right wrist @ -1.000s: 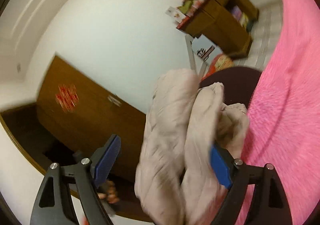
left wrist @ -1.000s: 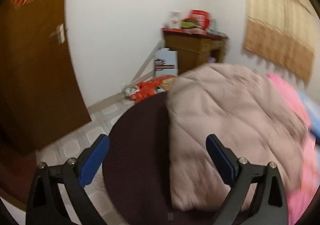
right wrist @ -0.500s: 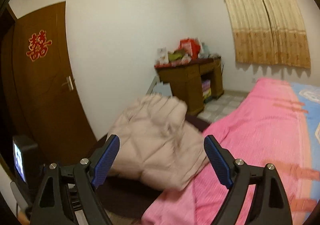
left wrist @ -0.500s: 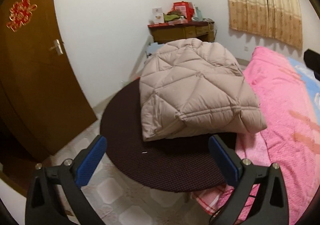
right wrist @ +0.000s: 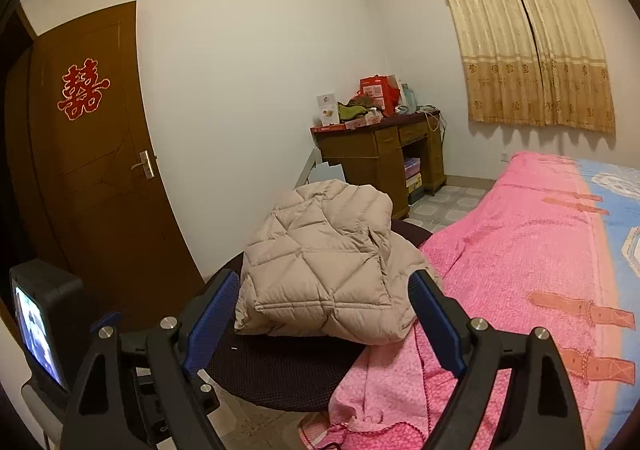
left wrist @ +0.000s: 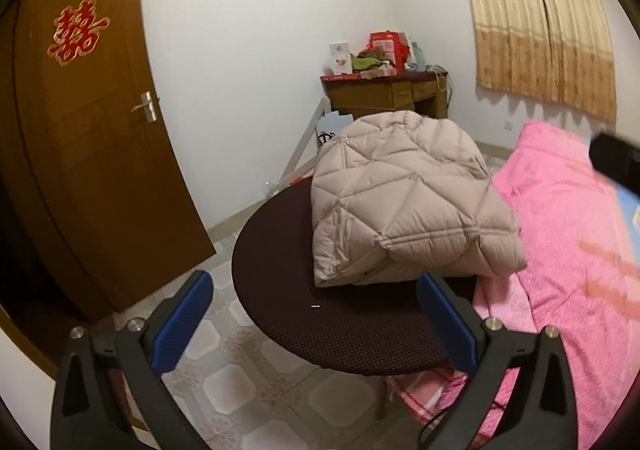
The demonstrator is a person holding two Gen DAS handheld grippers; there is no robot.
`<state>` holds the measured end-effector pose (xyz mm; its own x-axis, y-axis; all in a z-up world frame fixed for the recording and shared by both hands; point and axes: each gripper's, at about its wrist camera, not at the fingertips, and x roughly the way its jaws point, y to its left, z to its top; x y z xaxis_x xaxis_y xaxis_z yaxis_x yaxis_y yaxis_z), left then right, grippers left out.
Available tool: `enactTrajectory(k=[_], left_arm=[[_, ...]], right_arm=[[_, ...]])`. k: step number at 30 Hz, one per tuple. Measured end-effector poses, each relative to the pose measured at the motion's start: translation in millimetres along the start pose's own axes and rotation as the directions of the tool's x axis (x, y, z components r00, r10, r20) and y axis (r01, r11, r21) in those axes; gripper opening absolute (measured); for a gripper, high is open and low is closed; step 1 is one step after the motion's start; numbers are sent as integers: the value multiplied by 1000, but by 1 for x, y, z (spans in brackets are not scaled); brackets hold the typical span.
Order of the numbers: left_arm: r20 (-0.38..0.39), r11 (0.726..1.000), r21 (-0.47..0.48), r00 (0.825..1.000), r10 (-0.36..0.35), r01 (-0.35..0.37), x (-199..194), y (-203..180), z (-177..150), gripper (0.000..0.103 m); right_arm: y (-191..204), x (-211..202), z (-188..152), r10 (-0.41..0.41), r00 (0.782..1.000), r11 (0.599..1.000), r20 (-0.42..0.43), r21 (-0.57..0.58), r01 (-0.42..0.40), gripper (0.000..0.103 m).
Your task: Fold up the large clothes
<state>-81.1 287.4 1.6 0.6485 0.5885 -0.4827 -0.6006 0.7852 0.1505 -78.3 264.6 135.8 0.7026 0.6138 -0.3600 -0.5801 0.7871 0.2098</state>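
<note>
A folded beige quilted down jacket [left wrist: 404, 202] lies on a round dark brown table [left wrist: 340, 326], its right edge reaching the pink bedspread [left wrist: 568, 234]. It also shows in the right wrist view [right wrist: 332, 270] on the same table [right wrist: 280, 370]. My left gripper [left wrist: 316, 318] is open and empty, held back from the table's near edge. My right gripper [right wrist: 324, 318] is open and empty, held short of the jacket.
A bed with the pink bedspread [right wrist: 520, 270] fills the right side. A wooden desk [right wrist: 380, 158] piled with boxes stands in the far corner. A brown door [right wrist: 92, 170] is at left. The other gripper's screen [right wrist: 36, 330] shows at lower left. Tiled floor [left wrist: 240, 390] lies below.
The right gripper let go of the jacket, which now lies folded on the table. Both grippers have pulled back from it and are held level.
</note>
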Motion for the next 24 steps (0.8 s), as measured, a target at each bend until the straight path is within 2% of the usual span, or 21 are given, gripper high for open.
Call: enactTrajectory(k=[3, 8, 18, 24], left_arm=[[-7, 1000, -13, 1000, 2, -2, 2, 2, 1, 103], [6, 997, 45, 998, 59, -59, 3, -5, 1, 103], [12, 998, 41, 998, 56, -56, -3, -7, 4, 103], [10, 999, 26, 999, 47, -47, -6, -8, 3, 103]], right_arm=[[-2, 0, -1, -18, 1000, 1000, -11, -9, 18, 87], [-12, 10, -2, -27, 999, 999, -43, 19, 28, 87], [-24, 0, -7, -31, 999, 999, -39, 21, 32, 87], [-23, 15, -13, -27, 999, 999, -42, 24, 28, 87]])
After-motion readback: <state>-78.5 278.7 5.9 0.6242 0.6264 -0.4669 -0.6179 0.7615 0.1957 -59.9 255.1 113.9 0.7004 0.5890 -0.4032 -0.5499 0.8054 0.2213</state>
